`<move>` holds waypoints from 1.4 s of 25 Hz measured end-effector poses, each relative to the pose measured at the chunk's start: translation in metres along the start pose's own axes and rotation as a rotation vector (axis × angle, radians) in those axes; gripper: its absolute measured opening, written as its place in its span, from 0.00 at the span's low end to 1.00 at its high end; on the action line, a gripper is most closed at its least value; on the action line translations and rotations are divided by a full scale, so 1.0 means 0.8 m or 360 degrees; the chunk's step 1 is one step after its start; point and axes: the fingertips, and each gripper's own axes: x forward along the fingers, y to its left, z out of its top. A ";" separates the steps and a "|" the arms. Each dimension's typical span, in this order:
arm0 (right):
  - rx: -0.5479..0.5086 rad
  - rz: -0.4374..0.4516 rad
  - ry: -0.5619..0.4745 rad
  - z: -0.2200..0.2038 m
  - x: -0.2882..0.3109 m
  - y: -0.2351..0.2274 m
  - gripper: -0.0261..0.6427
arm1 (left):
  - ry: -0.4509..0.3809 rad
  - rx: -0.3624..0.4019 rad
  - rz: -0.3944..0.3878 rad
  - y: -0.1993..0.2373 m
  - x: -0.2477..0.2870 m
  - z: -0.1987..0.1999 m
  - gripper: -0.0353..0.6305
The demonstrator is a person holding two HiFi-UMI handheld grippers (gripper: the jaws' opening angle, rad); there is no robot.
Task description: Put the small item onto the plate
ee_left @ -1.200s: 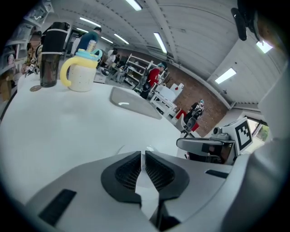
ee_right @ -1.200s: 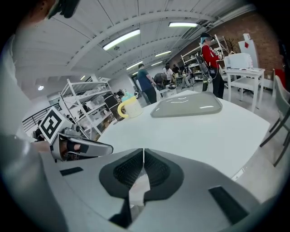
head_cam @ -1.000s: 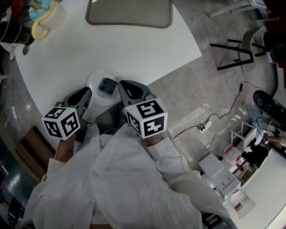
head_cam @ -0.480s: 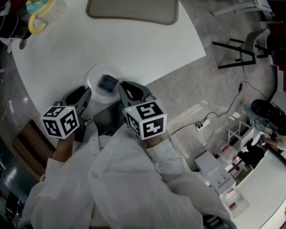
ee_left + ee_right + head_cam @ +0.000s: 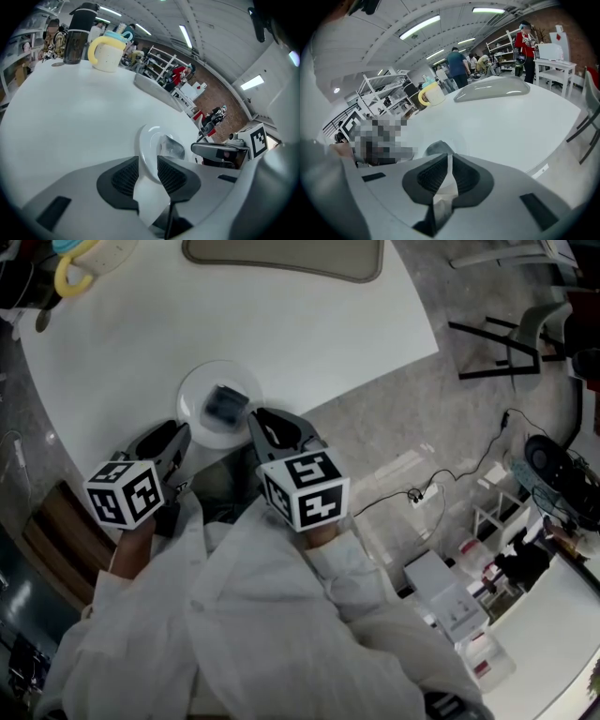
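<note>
Your left gripper (image 5: 173, 440) has just been opening: a second ago its jaws were pressed together, and now they stand wide apart, while both grippers sit in nearly the same spots as before. Nearest you, your white sleeves (image 5: 262, 615) run up to the two marker cubes, the left one (image 5: 124, 493) and the right one (image 5: 305, 488). In the left gripper view the near rim of the plate (image 5: 192, 411) shows in the gap between the spread pads (image 5: 123, 176), and they do not press on it. Your right gripper (image 5: 272, 427) hovers just beside the plate's right edge with its jaws together and nothing pinched between them. The small item (image 5: 225, 405), a dark, glassy-looking piece, lies on the white plate just as it did a second ago, a little past the middle from where you stand. The plate sits near the front edge of the white table (image 5: 309, 334). Farther across the table a grey mat (image 5: 281, 259) lies at the far side, and a cream mug with a yellow handle (image 5: 108, 54) stands at the far left next to a dark cup (image 5: 75, 40). Off to the right, a power strip with its cable (image 5: 422, 496) lies on the grey floor, and a dark chair (image 5: 497, 334) stands beyond it.
</note>
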 end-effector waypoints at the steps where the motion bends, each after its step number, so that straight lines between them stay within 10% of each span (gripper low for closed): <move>1: 0.0004 -0.0007 0.0002 -0.001 0.000 -0.001 0.07 | 0.0005 -0.0007 -0.0004 0.000 0.001 -0.002 0.21; 35: 0.0211 -0.0024 0.0166 -0.044 0.008 -0.010 0.18 | 0.0039 -0.0107 -0.0053 -0.005 0.007 -0.011 0.21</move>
